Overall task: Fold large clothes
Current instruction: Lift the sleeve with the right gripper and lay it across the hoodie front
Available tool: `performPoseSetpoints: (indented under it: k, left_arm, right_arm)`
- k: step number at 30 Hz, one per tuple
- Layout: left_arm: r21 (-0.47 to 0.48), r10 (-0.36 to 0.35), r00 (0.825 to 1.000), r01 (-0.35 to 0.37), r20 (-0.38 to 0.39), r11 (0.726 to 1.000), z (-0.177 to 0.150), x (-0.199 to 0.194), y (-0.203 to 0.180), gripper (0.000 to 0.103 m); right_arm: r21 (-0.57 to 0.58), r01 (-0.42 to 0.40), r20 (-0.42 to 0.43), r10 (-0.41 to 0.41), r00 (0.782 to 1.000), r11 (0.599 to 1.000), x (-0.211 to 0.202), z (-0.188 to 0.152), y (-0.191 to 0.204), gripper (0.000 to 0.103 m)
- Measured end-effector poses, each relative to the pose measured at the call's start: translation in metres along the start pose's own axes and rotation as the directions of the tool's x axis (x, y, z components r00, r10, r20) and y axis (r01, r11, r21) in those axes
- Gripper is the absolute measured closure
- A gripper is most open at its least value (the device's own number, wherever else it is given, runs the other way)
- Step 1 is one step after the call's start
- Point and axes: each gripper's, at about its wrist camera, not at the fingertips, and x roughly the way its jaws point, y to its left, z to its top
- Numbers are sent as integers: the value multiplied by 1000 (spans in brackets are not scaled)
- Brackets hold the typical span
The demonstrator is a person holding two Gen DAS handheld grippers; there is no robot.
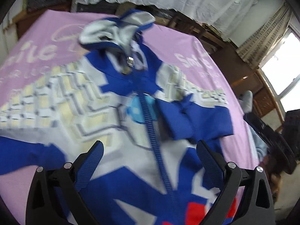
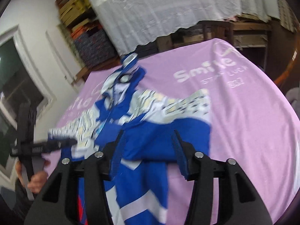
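Pink printed bedsheet (image 1: pixel 187 43) filled the frame centre, a blue-and-white zip-up hooded jacket (image 1: pixel 131 112) spread across it; both the left gripper (image 1: pixel 150 150) and right gripper (image 2: pixel 148 140) hung spread, pinching nothing.

Home room: pink-sheeted bed (image 1: pixel 187 43), lace-draped furniture (image 2: pixel 159 9), window (image 1: pixel 283 71), stacked boxes (image 2: pixel 75 9)

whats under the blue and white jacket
A pink cloth with white lettering, spread beneath the jacket. Whatever the cloth rests on is covered.

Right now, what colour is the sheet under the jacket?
Pink sheet with white lettering, clearest in the right wrist view.
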Motion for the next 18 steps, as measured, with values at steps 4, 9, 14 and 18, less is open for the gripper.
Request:
performPoseSetpoints:
  k: [4, 9, 14, 18]
  left_arm:
    - [-32, -76, 995, 75, -57, 997, 8, 28, -20, 9]
    - [-64, -123, 986, 116, -116, 991, 12, 54, -27, 35]
    - [-13, -60, 993, 59, -99, 998, 17, 63, -44, 60]
    - [18, -45, 998, 46, -52, 999, 22, 52, -53, 89]
  right_arm:
    - [133, -76, 71, 67, 995, 988, -5, 18, -36, 55]
    - [233, -146, 124, 119, 985, 961, 3, 19, -69, 55]
    - [312, -158, 97, 134, 986, 937, 8, 14, -95, 55]
    - [321, -155, 95, 131, 987, 934, 8, 13, -99, 55]
